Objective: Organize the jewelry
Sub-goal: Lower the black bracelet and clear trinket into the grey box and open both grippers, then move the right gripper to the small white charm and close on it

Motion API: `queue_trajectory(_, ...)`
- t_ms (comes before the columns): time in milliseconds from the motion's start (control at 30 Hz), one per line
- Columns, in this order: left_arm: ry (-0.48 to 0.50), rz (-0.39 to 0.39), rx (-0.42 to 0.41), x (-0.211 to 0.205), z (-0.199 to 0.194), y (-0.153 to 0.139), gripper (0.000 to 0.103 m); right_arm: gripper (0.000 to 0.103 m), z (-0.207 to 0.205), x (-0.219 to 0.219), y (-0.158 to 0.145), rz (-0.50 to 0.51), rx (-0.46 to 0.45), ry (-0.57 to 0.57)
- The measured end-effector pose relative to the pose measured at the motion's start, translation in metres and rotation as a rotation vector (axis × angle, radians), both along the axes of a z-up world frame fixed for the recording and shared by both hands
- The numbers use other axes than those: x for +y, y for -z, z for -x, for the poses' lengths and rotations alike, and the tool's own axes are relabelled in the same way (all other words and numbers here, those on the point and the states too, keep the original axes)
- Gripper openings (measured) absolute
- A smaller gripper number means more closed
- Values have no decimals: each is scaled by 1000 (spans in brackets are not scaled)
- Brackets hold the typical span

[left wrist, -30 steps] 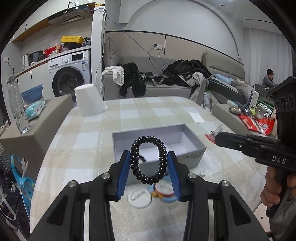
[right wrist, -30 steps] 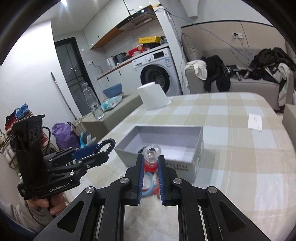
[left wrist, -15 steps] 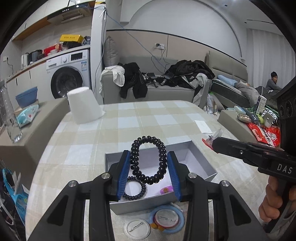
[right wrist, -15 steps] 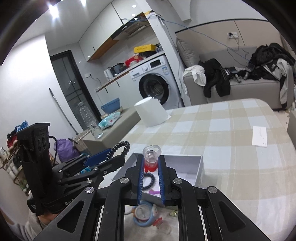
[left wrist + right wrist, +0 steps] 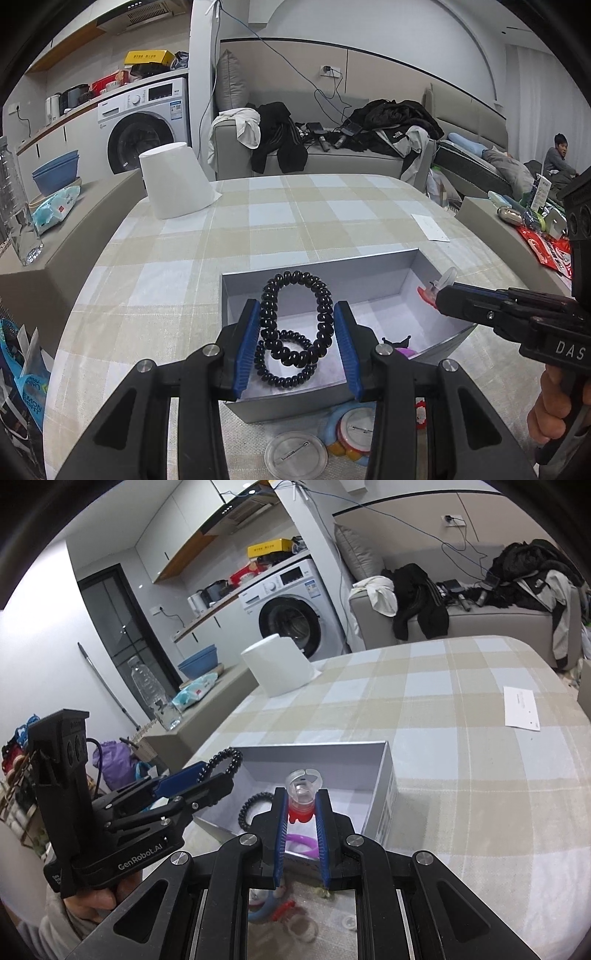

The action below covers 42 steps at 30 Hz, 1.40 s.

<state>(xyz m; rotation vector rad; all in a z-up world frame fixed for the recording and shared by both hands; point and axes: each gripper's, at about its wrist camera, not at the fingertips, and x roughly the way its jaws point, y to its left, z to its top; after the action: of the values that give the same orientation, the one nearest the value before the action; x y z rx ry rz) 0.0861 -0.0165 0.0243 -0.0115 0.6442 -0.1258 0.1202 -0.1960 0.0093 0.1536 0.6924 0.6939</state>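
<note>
I am holding two hand-held grippers over an open grey box (image 5: 332, 264) that sits on a checked counter (image 5: 295, 218). The left hand-held gripper (image 5: 297, 334) is partly closed, its blue pads pressing the two sides of a black beaded bracelet (image 5: 291, 306). The loop stands upright between the pads, long axis running up and away from me. Directly below and just ahead of this gripper lies the box floor, where a second black bracelet (image 5: 284, 363) already rests. The right hand-held gripper (image 5: 301, 812) is nearly shut, pinching the red base of a clear plastic ring (image 5: 303, 786), which pokes up past its tips. It comes in from the right side of the box, above the box's near right corner, with a purple ring (image 5: 301, 840) below it. I judge both pieces are over the box; each only needs lowering and letting go, the left one being nearer the box's middle.
</note>
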Motion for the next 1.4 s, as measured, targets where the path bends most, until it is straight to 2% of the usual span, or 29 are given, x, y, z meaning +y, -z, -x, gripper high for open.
queue_trajectory(200, 4, -7, 18, -3, -4, 2, 35, 16, 2, 4, 3, 16, -3, 1)
queue_trajectory(300, 12, 12, 19, -2, -1, -1, 41, 17, 5, 2, -1, 6, -20, 6)
queue_trajectory(367, 18, 31, 22, 0, -1, -4, 48, 25, 8, 0, -4, 0, -35, 18)
queue_trajectory(400, 16, 35, 24, 1, 1, -5, 58, 27, 8, -1, -5, -2, -38, 22)
queue_trajectory(433, 13, 39, 26, 2, 2, -6, 70, 33, 9, -3, -7, -1, -40, 26)
queue_trajectory(500, 22, 53, 23, 4, 8, -6, 81, 46, 13, -5, -10, 4, -47, 33)
queue_trajectory(567, 28, 66, 20, 8, 15, -6, 92, 78, 20, -8, -12, 17, -58, 36)
queue_trajectory(600, 25, 72, 15, 10, 20, -6, 99, 86, 25, -10, -13, 25, -62, 36)
queue_trajectory(633, 19, 78, 9, 11, 23, -6, 102, 97, 30, -13, -13, 31, -69, 32)
queue_trajectory(667, 13, 85, 0, 13, 26, -6, 102, 103, 33, -15, -12, 32, -75, 30)
queue_trajectory(1000, 32, 78, 11, 16, 46, 7, 102, 103, 49, -23, 14, 106, -23, 47)
queue_trajectory(1133, 3, 79, -18, 21, 51, 12, 102, 103, 47, -17, 24, 166, -3, 50)
queue_trajectory(1300, -2, 68, 11, 24, 45, 16, 102, 103, 50, -9, 32, 232, 1, 30)
queue_trajectory(1400, -12, 42, 21, 24, 45, 18, 102, 94, 53, -4, 35, 253, -3, -1)
